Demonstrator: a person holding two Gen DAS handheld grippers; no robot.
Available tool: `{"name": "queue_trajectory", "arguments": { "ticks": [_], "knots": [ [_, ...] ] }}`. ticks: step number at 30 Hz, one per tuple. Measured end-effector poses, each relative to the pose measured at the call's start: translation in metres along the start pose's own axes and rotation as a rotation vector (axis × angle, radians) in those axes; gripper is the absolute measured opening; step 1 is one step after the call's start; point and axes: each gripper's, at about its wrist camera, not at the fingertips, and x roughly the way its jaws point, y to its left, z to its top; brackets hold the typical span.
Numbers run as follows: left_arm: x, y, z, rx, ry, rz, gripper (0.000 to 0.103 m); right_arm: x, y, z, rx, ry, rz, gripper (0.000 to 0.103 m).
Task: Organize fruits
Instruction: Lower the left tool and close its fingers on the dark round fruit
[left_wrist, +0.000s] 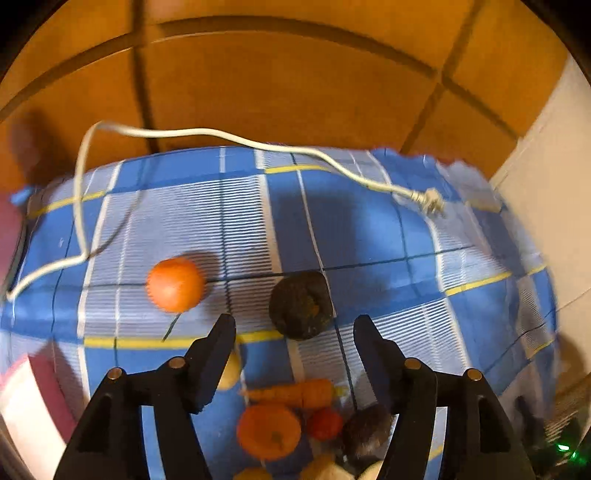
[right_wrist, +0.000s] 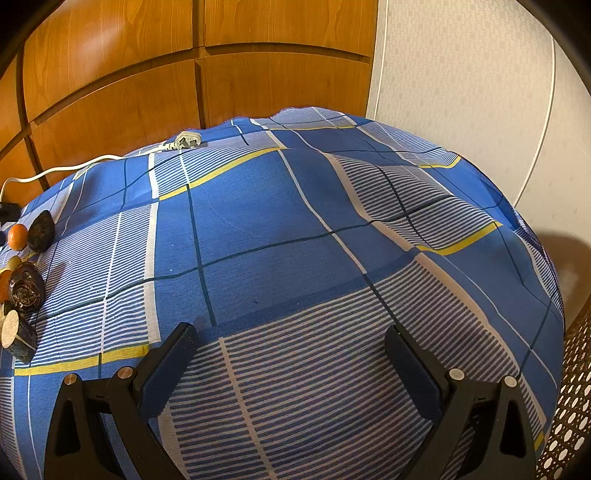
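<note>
Wooden panelling backs a bench (left_wrist: 369, 229) spread with a blue checked cloth, and a pale wall closes off the right side. From the left wrist view, a white cable (left_wrist: 79, 192) loops across the far left of the cloth and runs right to its plug (left_wrist: 430, 201). Nearer, an orange (left_wrist: 175, 284) sits alone on the cloth; just to its right, apart from it, lies a dark avocado (left_wrist: 300, 305). The left tongs (left_wrist: 293, 330) hang just short of the avocado with their jaws parted — nothing is between them and neither pad touches a fruit. Below the tongs is a cluster: a pale yellowish fruit (left_wrist: 231, 373) half hidden behind the left finger, a carrot (left_wrist: 295, 392), a second orange fruit (left_wrist: 267, 430), a small red tomato (left_wrist: 325, 424) and a dark rounded fruit (left_wrist: 365, 430), close together; the blur hides finer detail.

From the right wrist view, the same fruits crowd the far left edge of the cloth, well apart from the right tongs (right_wrist: 291, 347). Those tongs are spread wide over bare cloth — holding nothing.
</note>
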Motion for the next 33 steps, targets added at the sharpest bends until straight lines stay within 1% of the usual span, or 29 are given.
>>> {"name": "queue_trajectory", "arguments": {
  "ticks": [2, 4, 5, 6, 7, 8, 10, 12, 15, 16, 17, 18, 19, 21, 22, 24, 25, 26, 28, 29, 30, 31, 32, 33],
  "knots": [
    [0.012, -0.007, 0.004, 0.033, 0.021, 0.013, 0.067, 0.000, 0.000, 0.000, 0.000, -0.001, 0.001, 0.103],
    [0.022, -0.009, 0.006, 0.041, 0.039, 0.038, 0.067, -0.001, 0.000, 0.000, 0.000, -0.002, 0.001, 0.103],
    [0.027, -0.008, 0.006, 0.031, 0.046, 0.039, 0.064, -0.001, 0.000, 0.000, 0.000, -0.003, 0.001, 0.103],
    [0.031, -0.006, 0.006, 0.019, 0.056, 0.026, 0.047, -0.001, 0.000, -0.001, 0.000, -0.003, 0.001, 0.103],
    [0.035, -0.006, 0.005, 0.015, 0.070, 0.015, 0.039, -0.001, 0.000, -0.001, -0.001, -0.003, 0.000, 0.103],
    [0.039, -0.006, 0.004, 0.023, 0.074, 0.023, 0.036, -0.001, 0.000, 0.000, -0.002, -0.004, -0.001, 0.103],
    [0.038, -0.006, 0.000, 0.042, 0.045, 0.028, 0.035, -0.001, 0.000, 0.000, -0.002, -0.004, -0.001, 0.103],
    [0.035, -0.004, -0.003, 0.027, 0.035, 0.019, 0.035, -0.001, 0.000, 0.001, -0.004, -0.005, -0.001, 0.103],
    [0.018, 0.000, -0.008, 0.011, -0.016, 0.002, 0.031, -0.001, 0.001, 0.001, -0.004, -0.005, -0.002, 0.103],
    [0.010, 0.002, -0.010, -0.002, -0.038, -0.001, 0.023, -0.001, 0.001, 0.000, -0.003, -0.005, -0.001, 0.103],
    [0.000, 0.003, -0.012, -0.016, -0.053, -0.008, 0.004, -0.001, 0.001, 0.000, -0.004, -0.005, -0.002, 0.103],
    [-0.009, 0.005, -0.013, -0.027, -0.072, -0.014, 0.000, -0.001, 0.001, 0.001, -0.004, -0.005, -0.001, 0.103],
    [-0.020, 0.007, -0.015, -0.037, -0.097, -0.011, 0.000, -0.001, 0.001, 0.000, -0.003, -0.005, -0.001, 0.103],
    [-0.036, 0.017, -0.022, -0.045, -0.116, -0.020, 0.000, -0.001, 0.001, 0.001, -0.004, -0.005, -0.002, 0.103],
    [-0.037, 0.015, -0.019, -0.045, -0.113, -0.022, 0.000, -0.001, 0.001, 0.000, -0.005, -0.005, -0.002, 0.103],
    [-0.039, 0.017, -0.024, -0.040, -0.080, -0.043, 0.001, -0.001, 0.001, 0.000, -0.005, -0.004, -0.002, 0.103],
    [-0.040, 0.019, -0.027, -0.032, -0.072, -0.024, 0.001, -0.001, 0.001, 0.000, -0.004, -0.005, -0.001, 0.103],
    [-0.042, 0.017, -0.029, -0.020, -0.078, -0.010, 0.003, -0.001, 0.001, 0.000, -0.004, -0.004, -0.001, 0.103],
    [-0.041, 0.015, -0.031, -0.018, -0.071, -0.032, 0.010, -0.001, 0.001, 0.000, -0.005, -0.004, -0.001, 0.103],
    [-0.040, 0.015, -0.031, -0.024, -0.072, -0.036, 0.020, -0.001, 0.001, 0.000, -0.004, -0.004, 0.000, 0.103],
    [-0.038, 0.012, -0.028, -0.016, -0.079, -0.033, 0.036, 0.000, 0.001, 0.000, -0.004, -0.004, 0.001, 0.103],
    [-0.037, 0.010, -0.027, -0.009, -0.085, -0.027, 0.046, 0.000, 0.001, 0.000, -0.004, -0.004, 0.001, 0.103],
    [-0.035, 0.007, -0.024, -0.008, -0.093, -0.018, 0.061, 0.000, 0.001, 0.000, -0.004, -0.005, 0.001, 0.103],
    [-0.032, 0.006, -0.021, -0.007, -0.099, -0.016, 0.062, 0.000, 0.001, 0.000, -0.004, -0.005, 0.001, 0.103]
  ]
}}
